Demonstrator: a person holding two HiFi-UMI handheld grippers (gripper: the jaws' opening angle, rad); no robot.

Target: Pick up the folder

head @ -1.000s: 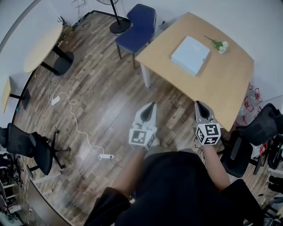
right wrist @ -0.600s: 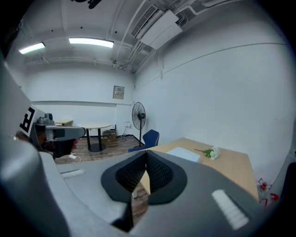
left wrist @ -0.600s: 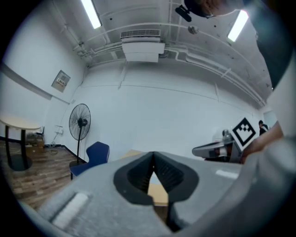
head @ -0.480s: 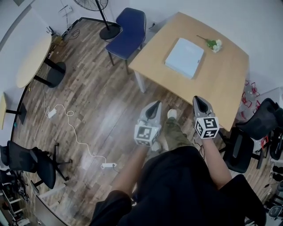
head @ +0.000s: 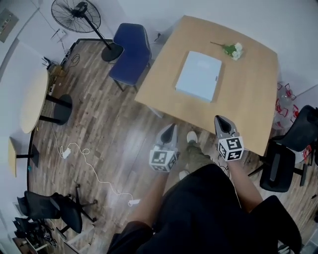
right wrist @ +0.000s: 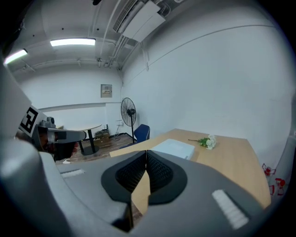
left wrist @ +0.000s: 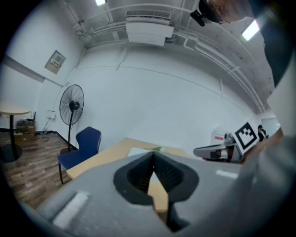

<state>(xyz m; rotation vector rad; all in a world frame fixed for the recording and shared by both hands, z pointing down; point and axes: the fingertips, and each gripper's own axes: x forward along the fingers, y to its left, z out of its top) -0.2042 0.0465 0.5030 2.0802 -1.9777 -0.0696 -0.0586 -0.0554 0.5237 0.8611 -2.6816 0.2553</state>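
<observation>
A pale blue folder (head: 199,76) lies flat in the middle of the wooden table (head: 248,109). It shows in the right gripper view as a light slab (right wrist: 174,148) past the jaws, and in the left gripper view only as a thin pale strip (left wrist: 138,151) on the tabletop. My left gripper (head: 170,129) hangs over the floor just short of the table's near edge, shut and empty. My right gripper (head: 220,121) sits above the near edge of the table, also shut with nothing in it. Both point toward the folder, well short of it.
A sprig of white flowers (head: 230,49) lies on the table beyond the folder. A blue chair (head: 130,51) stands at the table's left, a fan (head: 77,15) behind it. A black office chair (head: 285,163) is at the right. A round table (head: 35,99) and floor cables (head: 94,173) lie to the left.
Both grippers and the person have advanced toward the table, which now lies closer in the head view. The right gripper has come over the table's near edge. Both stay shut.
</observation>
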